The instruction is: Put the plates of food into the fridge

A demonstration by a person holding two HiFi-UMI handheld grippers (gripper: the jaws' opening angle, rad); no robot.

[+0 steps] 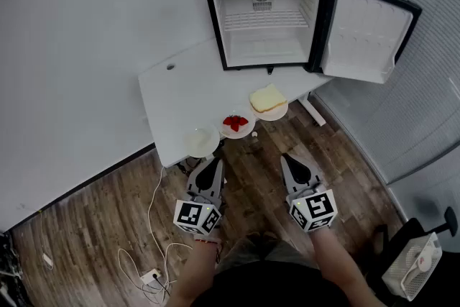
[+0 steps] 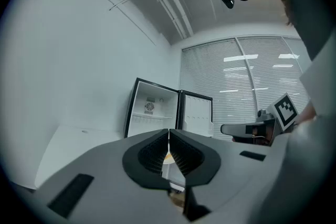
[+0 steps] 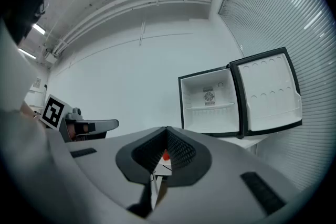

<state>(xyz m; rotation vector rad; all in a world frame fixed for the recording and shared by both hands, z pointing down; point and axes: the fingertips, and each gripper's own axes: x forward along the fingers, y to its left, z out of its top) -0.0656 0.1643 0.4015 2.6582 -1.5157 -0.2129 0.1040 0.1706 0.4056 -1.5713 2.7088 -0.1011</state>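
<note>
With fingers shut together on nothing, the left gripper [image 1: 213,162] and right gripper [image 1: 287,157] hang before the desk [image 1: 188,86], where the bread plate [image 1: 268,103], strawberry plate [image 1: 236,125] and third plate [image 1: 202,142] sit, none yet inside the open, empty fridge [image 1: 262,18].

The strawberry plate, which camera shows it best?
The head view: the strawberry plate sits in full sight at the table's front edge, between the bread plate and a pale plate. The right gripper view shows only a red sliver past its closed fingers. The left gripper view shows no strawberries.
</note>
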